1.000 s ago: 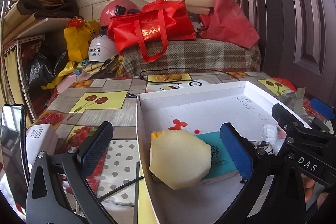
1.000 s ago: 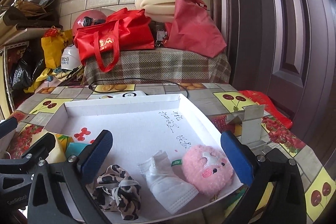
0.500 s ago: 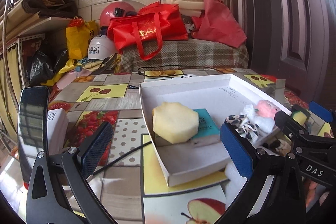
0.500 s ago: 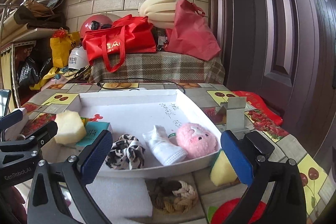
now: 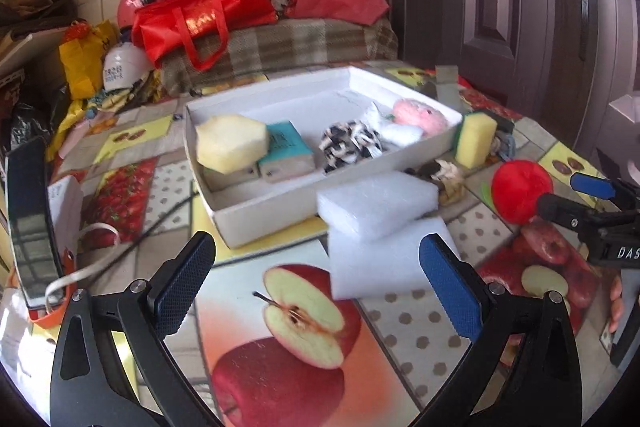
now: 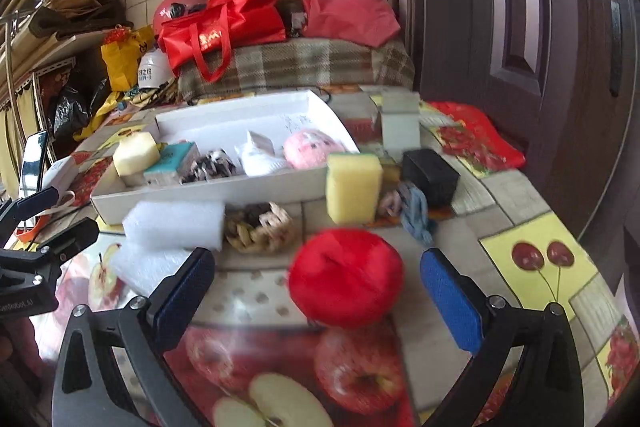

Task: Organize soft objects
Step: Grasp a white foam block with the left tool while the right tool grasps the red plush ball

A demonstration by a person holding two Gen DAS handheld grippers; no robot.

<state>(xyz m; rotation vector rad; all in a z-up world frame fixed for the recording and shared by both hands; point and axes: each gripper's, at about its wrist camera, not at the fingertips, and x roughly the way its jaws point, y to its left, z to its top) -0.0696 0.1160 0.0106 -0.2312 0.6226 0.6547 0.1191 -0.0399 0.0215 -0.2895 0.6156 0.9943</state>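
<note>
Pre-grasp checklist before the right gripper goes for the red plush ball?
1. Right gripper open: ok.
2. Red plush ball between the fingers' line: ok, centred ahead.
3. Ball free of neighbours: ok, braided piece and yellow sponge sit apart.
4. Left gripper out of the way: ok, open over the white foam blocks.
5. Room in white tray: ok.
6. Image sharpness: not ok, motion blur.

Black left gripper (image 5: 316, 275), blue pads, silver screws, "DAS" lettering
</note>
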